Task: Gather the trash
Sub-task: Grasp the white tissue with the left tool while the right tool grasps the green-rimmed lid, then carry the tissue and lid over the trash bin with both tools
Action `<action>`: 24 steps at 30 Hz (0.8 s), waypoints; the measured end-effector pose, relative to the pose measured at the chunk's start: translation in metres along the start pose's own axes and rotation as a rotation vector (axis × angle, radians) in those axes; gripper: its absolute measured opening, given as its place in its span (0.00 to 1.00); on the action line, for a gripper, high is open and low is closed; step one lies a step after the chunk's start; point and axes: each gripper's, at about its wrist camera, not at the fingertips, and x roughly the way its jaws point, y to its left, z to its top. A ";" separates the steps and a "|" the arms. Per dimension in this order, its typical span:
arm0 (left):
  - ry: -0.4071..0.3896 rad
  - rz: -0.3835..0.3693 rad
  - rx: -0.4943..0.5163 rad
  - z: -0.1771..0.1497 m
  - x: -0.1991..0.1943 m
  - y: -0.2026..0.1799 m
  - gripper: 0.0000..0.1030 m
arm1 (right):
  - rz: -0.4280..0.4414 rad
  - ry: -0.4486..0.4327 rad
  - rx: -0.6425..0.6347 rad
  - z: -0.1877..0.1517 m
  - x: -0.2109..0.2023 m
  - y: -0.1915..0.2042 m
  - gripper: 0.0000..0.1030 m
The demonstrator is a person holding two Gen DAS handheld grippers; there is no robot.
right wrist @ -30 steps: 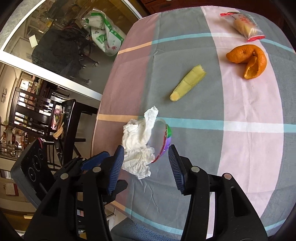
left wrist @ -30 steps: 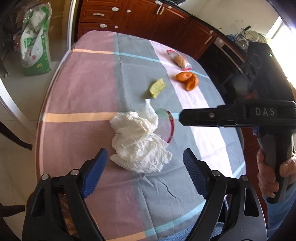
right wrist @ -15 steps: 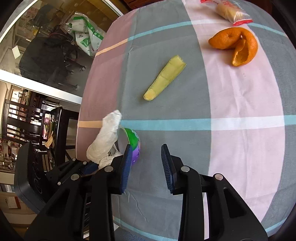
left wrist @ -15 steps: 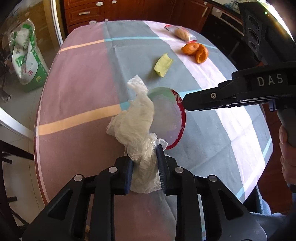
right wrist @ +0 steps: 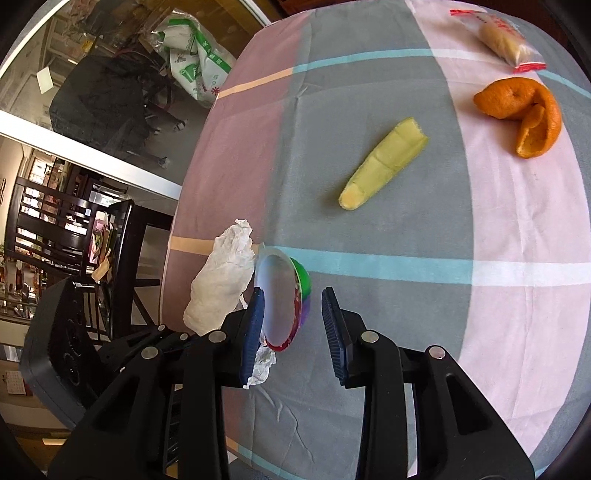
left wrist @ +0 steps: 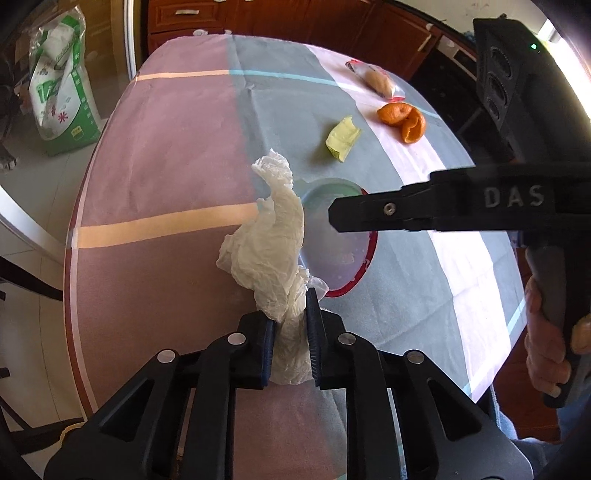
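Left tongs [left wrist: 290, 345] pinch the tissue [left wrist: 271, 247]; right tongs [right wrist: 293, 334], spread, straddle the cup [right wrist: 282, 299]; peel [right wrist: 382, 170] at 1 o'clock.

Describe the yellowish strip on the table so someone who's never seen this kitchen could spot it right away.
Start at the striped tablecloth and find its grey band. The peel strip lies flat there, beyond the small cup and left of the curled orange peel. It is the only pale yellow-green, long, tapered piece, rounded at one end.

Dark wooden cabinets [left wrist: 295, 22] stand behind the checked tablecloth [left wrist: 166, 147], with a dark chair [right wrist: 74, 236] on pale floor [left wrist: 33, 206].
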 end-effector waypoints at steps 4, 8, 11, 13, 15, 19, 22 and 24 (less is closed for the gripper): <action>-0.029 0.021 -0.031 0.005 -0.009 0.002 0.11 | -0.028 0.011 0.016 -0.002 0.016 -0.005 0.05; -0.059 0.016 -0.008 0.010 -0.025 -0.012 0.11 | -0.039 -0.053 0.050 -0.006 -0.007 -0.024 0.05; -0.072 0.006 0.034 0.015 -0.030 -0.032 0.11 | -0.016 -0.093 0.094 -0.010 -0.032 -0.046 0.05; -0.073 -0.009 0.065 0.019 -0.032 -0.049 0.11 | 0.005 -0.117 0.133 -0.015 -0.048 -0.063 0.05; -0.074 -0.025 0.094 0.022 -0.033 -0.067 0.11 | 0.023 -0.139 0.171 -0.022 -0.062 -0.081 0.05; -0.076 -0.045 0.157 0.033 -0.032 -0.107 0.11 | 0.047 -0.195 0.240 -0.041 -0.091 -0.118 0.05; -0.071 -0.057 0.206 0.043 -0.026 -0.141 0.11 | 0.059 -0.246 0.292 -0.056 -0.117 -0.149 0.05; -0.065 -0.071 0.237 0.050 -0.020 -0.165 0.11 | 0.060 -0.283 0.323 -0.067 -0.137 -0.173 0.05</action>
